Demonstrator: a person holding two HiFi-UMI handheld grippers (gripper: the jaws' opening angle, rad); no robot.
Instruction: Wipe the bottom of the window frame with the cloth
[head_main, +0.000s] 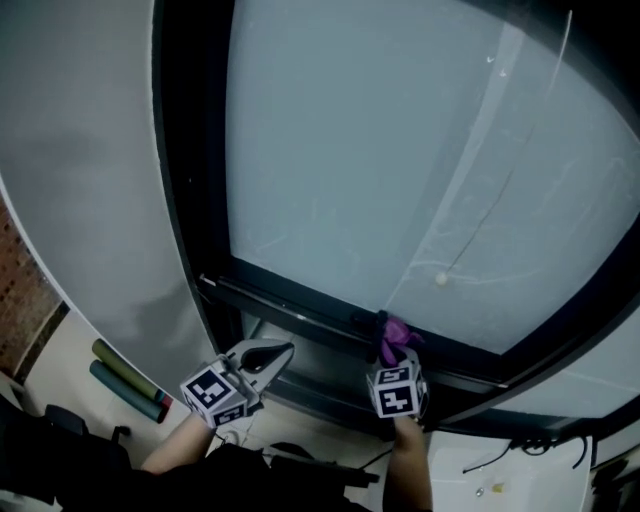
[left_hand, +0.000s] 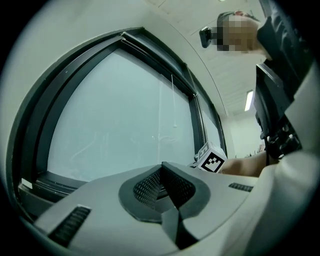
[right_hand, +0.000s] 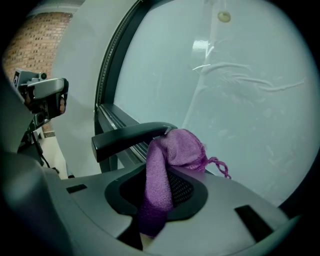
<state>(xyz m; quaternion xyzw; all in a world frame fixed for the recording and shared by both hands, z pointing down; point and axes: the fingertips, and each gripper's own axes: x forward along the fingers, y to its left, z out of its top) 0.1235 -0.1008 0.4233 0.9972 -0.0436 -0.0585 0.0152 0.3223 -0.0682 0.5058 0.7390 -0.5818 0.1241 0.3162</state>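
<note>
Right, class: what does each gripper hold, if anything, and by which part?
Right gripper: shut on the cloth, along a bunched length, its end bulging past the jaws. Left gripper: shut, nothing held.

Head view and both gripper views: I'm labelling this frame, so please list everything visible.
Window pane: one, pale frosted, upper middle.
Window frame: one, black, around the pane.
Handle: one, black, at the bottom frame.
Cord bead: one, pale, before the pane.
Rolls: two, green and teal, lower left.
Brick wall: one, red-brown, far left.
Cloth: one, purple, clamped by the right gripper.
Left gripper: one, grey, shut and empty.
Right gripper: one, grey, shut on the cloth.
</note>
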